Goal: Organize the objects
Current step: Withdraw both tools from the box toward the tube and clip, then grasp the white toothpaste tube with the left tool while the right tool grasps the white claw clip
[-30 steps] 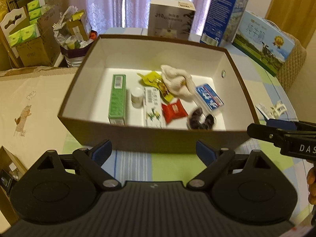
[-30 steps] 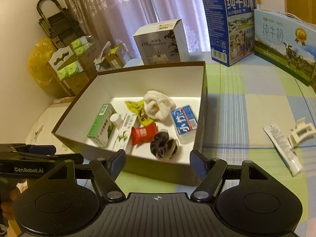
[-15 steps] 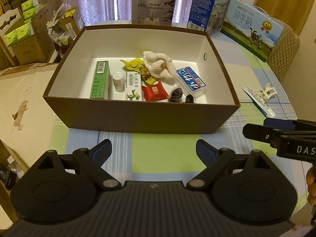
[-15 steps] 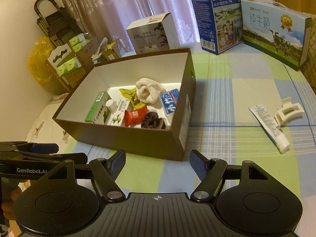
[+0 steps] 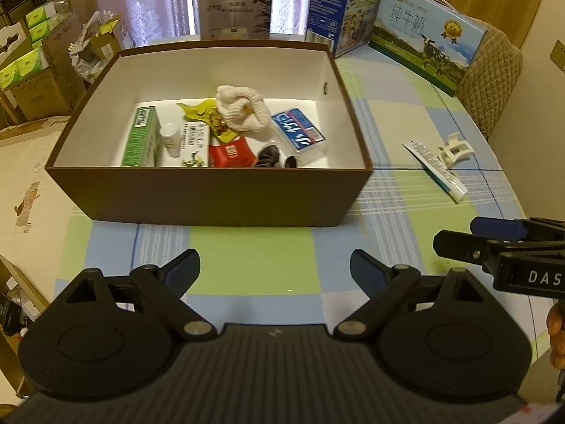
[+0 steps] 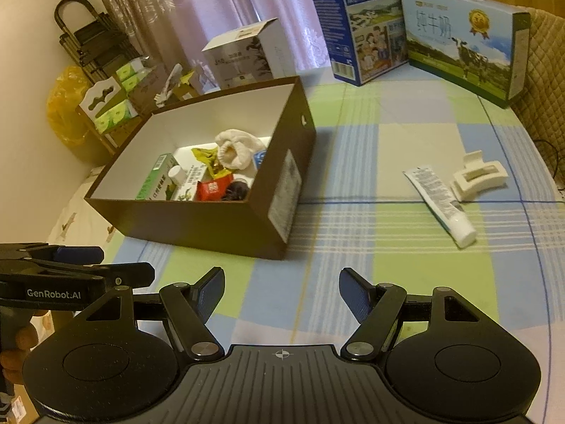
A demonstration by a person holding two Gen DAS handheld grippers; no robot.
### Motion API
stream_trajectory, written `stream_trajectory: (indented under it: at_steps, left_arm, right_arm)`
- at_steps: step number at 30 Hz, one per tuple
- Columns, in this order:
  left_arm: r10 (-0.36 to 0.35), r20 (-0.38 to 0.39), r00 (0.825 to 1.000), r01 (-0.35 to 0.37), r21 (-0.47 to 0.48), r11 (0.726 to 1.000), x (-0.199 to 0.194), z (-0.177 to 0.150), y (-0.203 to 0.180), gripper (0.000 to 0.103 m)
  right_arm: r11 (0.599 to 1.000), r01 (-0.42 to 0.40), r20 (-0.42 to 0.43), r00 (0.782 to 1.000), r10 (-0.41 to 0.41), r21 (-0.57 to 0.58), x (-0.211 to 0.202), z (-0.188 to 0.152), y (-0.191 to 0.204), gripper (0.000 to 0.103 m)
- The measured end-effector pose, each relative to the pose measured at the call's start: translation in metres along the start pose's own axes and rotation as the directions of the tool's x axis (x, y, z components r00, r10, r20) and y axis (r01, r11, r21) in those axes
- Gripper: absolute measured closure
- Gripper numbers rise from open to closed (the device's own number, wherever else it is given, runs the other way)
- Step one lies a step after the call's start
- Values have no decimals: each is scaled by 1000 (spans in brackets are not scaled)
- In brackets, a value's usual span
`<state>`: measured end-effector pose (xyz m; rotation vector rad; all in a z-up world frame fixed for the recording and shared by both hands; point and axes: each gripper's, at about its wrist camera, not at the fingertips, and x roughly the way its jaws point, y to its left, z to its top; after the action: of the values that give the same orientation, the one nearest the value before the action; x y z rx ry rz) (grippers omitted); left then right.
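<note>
**Grippers drawn back from the filled box**

Distance from the brown box [image 5: 212, 194] is greater than a second ago in both views: its whole near wall is now seen, and a wide band of checked tablecloth [image 5: 254, 258] is exposed between it and the fingers. In the right wrist view the box [image 6: 219, 226] has shifted to the left, and the two loose items on the cloth are brought nearer the centre.

Both grippers are held low over the near part of the table, level and side by side, each seen at the edge of the other's view. Part of a hand is glimpsed behind each handle.

The left gripper [image 5: 275, 272] is spread wide; nothing is held or touched by its blue pads. The right gripper [image 6: 281, 291] is likewise parted wide and empty.

Inside the box are kept a white knitted bundle [image 5: 240, 113], a green carton [image 5: 139, 137], a blue-and-white packet [image 5: 298, 130], a red sachet [image 5: 231, 153], a yellow wrapper [image 5: 197, 109], a small white bottle [image 5: 170, 136] and a dark hair tie [image 5: 270, 153].

Well to the right of the box, on the cloth, a white tube [image 6: 438, 201] is laid flat, with a white hair claw [image 6: 478, 176] just beside it.
</note>
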<state>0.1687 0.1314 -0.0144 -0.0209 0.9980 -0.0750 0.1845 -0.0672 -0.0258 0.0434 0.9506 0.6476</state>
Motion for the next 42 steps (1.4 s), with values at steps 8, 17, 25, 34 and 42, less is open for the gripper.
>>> stream_trajectory:
  at_steps: [8,17,25,34,42]
  left_arm:
    - [-1,-9,1000,1,16,1000,4,-1,-33,13]
    - [-15,-20,1000,16,41,999,13,0,-75,13]
    - [-32,-36,999,35,66,997,27,5,-117,13]
    - [-69,-77,995,77,111,991,65,19,-167,13]
    - [-119,-97,988,129,108,986,111,40,-205,13]
  right_arm:
    - [1000,2,-8,1000,-2,9,-15,-6,-26,34]
    - [999,26,-17,1000,-26,27,-32,-10,-66,34]
    - [996,56,-17,998,-55,63,-45,-13,-106,34]
    - [984,127,-16,992,-126,123,-47,-9,-161,34]
    - [970,179,-25,984,-177,167,-42,0,-203,34]
